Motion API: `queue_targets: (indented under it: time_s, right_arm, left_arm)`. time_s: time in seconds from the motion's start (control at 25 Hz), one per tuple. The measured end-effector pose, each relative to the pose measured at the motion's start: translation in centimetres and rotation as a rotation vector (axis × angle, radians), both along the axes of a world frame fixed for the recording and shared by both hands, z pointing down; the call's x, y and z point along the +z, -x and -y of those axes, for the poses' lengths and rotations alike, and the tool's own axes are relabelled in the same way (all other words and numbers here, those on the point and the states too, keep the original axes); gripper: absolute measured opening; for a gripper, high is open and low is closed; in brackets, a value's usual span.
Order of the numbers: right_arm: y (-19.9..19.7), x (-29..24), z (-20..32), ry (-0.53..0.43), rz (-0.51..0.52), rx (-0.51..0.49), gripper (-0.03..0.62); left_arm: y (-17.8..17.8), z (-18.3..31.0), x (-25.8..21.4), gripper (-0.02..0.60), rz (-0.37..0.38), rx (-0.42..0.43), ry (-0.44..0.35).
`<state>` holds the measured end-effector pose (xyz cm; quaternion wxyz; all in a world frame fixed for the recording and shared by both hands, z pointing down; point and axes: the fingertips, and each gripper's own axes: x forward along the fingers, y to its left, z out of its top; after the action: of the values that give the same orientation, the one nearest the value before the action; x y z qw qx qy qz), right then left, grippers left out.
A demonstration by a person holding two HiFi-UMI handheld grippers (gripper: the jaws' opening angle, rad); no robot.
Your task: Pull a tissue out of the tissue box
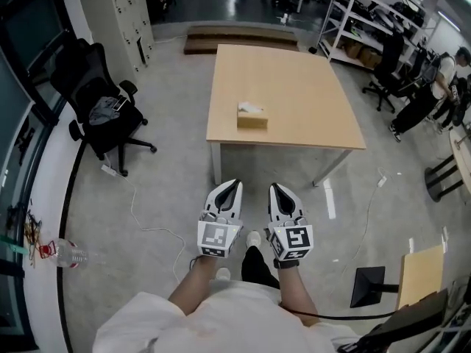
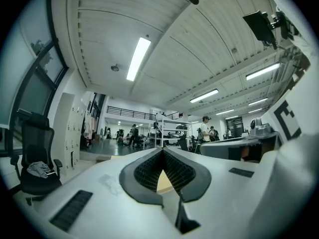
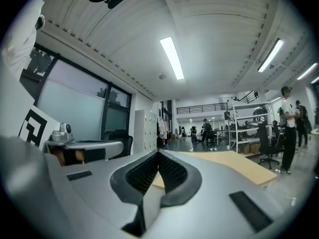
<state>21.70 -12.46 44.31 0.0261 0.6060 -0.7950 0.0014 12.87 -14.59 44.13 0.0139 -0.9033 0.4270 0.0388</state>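
A tan tissue box (image 1: 252,120) with a white tissue (image 1: 250,108) sticking out of its top sits near the front edge of a light wooden table (image 1: 302,87). Both grippers are held side by side over the floor, short of the table and pointing toward it. My left gripper (image 1: 235,184) has its jaws together with nothing between them, and its fingertips meet in the left gripper view (image 2: 162,151). My right gripper (image 1: 274,187) is shut and empty too (image 3: 158,153). The tabletop shows past both pairs of jaws.
A black office chair (image 1: 103,105) with clothes on it stands at the left. A plastic bottle (image 1: 66,255) and a white cable (image 1: 147,226) lie on the floor. Shelving (image 1: 368,20) and more chairs are at the back right. A black stand (image 1: 368,285) and a board (image 1: 421,271) are at the lower right.
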Motion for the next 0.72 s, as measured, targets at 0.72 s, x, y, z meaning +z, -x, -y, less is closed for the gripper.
queue_targets:
  time_s: [0.72]
  right_arm:
    - [-15.7,-3.0,25.0,-0.002,0.079,-0.099,0.003]
  left_arm:
    - [-13.4,21.8,-3.0,0.0,0.07,-0.116,-0.032]
